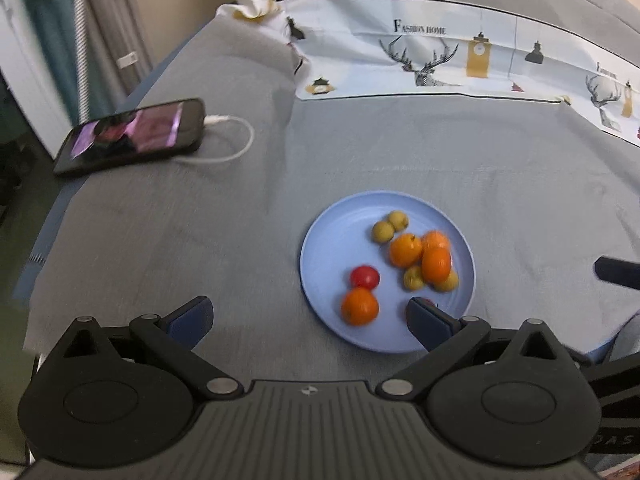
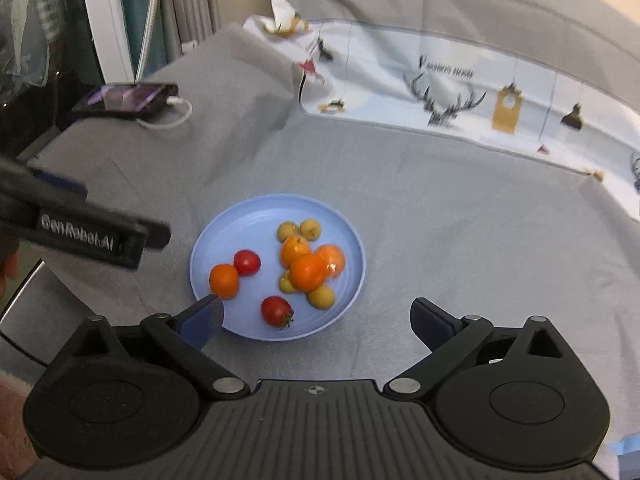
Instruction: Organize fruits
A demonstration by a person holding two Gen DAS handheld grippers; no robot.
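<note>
Phone (image 1: 132, 136) with white cable (image 1: 236, 140) on grey cloth (image 1: 400, 152); printed deer sheet (image 1: 440, 52).

Soft even indoor light, slight blur, fisheye-bowed edges

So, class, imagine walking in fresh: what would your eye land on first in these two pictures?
First the blue plate in the middle of the grey cloth, heaped with oranges, red tomatoes and small yellow fruits. Then the lit phone charging at the far left edge, and the deer-print cloth along the back.
</note>
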